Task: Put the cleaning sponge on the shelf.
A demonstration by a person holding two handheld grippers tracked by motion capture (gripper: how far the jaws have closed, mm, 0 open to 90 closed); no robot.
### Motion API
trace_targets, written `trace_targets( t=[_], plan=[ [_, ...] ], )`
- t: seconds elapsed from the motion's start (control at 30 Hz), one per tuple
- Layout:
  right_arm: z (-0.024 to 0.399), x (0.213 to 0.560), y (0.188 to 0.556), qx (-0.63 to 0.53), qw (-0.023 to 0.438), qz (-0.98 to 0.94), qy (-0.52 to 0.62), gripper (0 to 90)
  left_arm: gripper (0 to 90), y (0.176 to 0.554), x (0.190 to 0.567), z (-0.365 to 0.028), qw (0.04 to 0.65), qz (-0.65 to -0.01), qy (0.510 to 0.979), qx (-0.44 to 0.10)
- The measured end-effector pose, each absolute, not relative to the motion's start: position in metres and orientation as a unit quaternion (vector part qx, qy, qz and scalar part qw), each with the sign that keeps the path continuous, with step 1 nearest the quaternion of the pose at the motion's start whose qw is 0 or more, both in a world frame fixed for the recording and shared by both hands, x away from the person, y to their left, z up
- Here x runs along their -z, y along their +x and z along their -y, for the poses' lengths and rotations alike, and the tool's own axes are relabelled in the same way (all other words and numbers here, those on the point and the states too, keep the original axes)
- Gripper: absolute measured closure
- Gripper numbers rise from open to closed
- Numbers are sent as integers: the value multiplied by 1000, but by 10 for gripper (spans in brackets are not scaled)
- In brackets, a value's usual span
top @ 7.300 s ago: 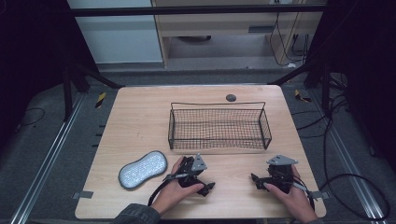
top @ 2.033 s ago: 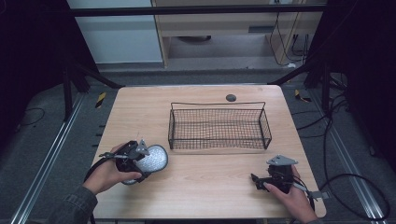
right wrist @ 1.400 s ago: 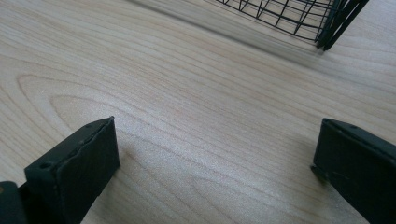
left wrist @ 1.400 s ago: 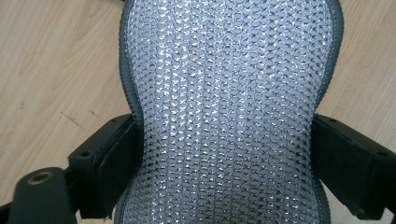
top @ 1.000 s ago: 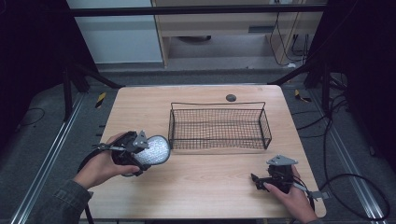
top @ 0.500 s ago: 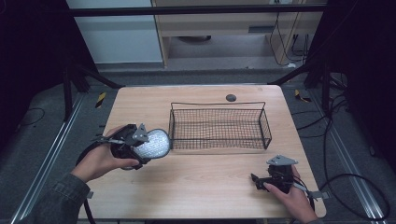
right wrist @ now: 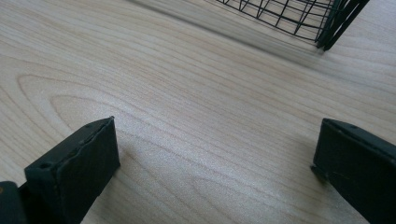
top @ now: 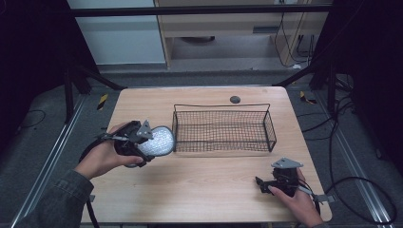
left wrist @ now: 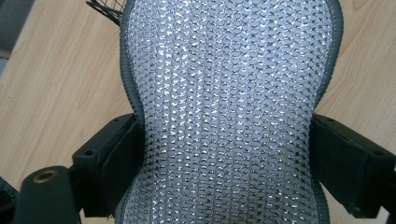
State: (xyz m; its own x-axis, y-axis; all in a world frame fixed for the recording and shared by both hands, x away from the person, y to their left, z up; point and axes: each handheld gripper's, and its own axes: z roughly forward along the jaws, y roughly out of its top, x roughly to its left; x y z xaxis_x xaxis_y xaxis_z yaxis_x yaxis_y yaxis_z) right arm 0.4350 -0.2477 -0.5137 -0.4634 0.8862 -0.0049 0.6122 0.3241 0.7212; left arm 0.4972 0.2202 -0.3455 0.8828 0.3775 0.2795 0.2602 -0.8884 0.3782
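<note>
A silver sequined pouch (top: 159,141) with a grey rim is held off the table just left of the black wire basket (top: 222,128). My left gripper (top: 142,142) is shut on it. In the left gripper view the pouch (left wrist: 229,112) runs up between the two black jaws, pinched at its narrow waist, with a basket corner (left wrist: 105,9) showing at the top left. My right gripper (top: 266,183) rests on the table near the front right edge. It is open in the right gripper view (right wrist: 210,163), with bare wood between its jaws.
The basket is empty and stands at the table's middle back. A basket corner (right wrist: 327,23) shows in the right gripper view, top right. A small dark round disc (top: 235,99) lies behind the basket. Metal frame posts and cables surround the wooden table (top: 199,190).
My left gripper took hold of the pouch at the front left, lifted it, and carried it right and back toward the basket's left end. The right gripper has stayed put.
</note>
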Motion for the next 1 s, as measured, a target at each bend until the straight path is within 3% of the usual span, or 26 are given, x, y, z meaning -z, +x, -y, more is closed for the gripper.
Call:
trace_targets(
  t=[1.0],
  plan=[
    [248,514,435,-334,205,-789,474,3,126,546,344,-174,170,-152,952,-203]
  ],
)
